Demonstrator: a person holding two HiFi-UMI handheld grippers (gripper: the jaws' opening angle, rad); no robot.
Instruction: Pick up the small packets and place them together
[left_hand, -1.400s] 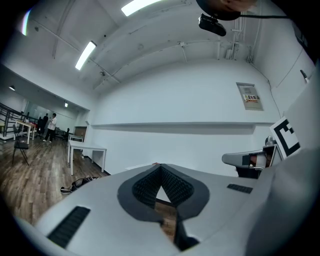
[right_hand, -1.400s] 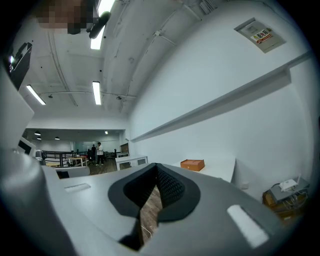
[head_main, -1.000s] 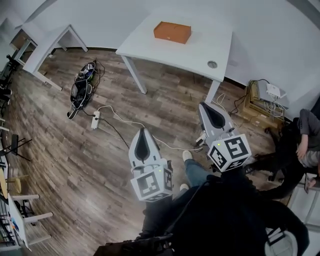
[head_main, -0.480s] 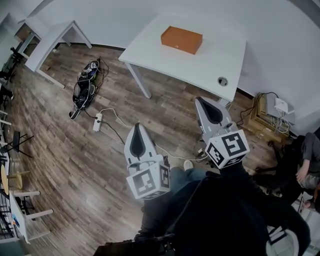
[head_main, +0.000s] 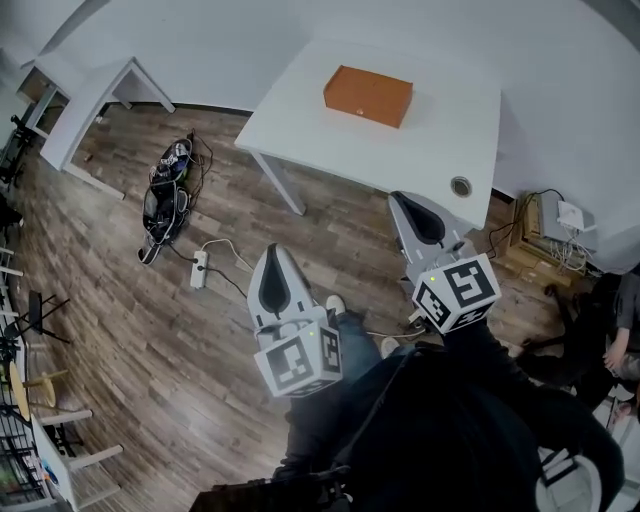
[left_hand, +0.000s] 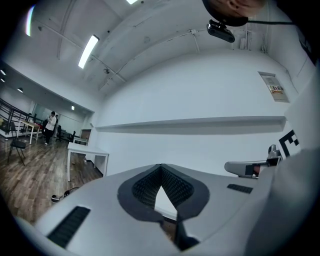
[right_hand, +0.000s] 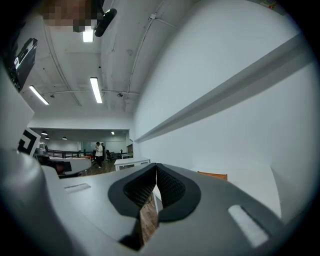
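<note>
The left gripper (head_main: 272, 258) is clenched, its ribbed pads (left_hand: 172, 187) meeting at the tip with nothing between them. The right gripper (head_main: 397, 200) is likewise closed and empty. Both point level, side by side above the wooden floor (head_main: 150, 330), the right one's tip showing against the near edge of the white table (head_main: 330, 130). On that table lies an orange box (head_main: 367, 95); whether it holds the small packets cannot be told from here. A power strip (head_main: 199, 270) lies on the floor at the left.
</note>
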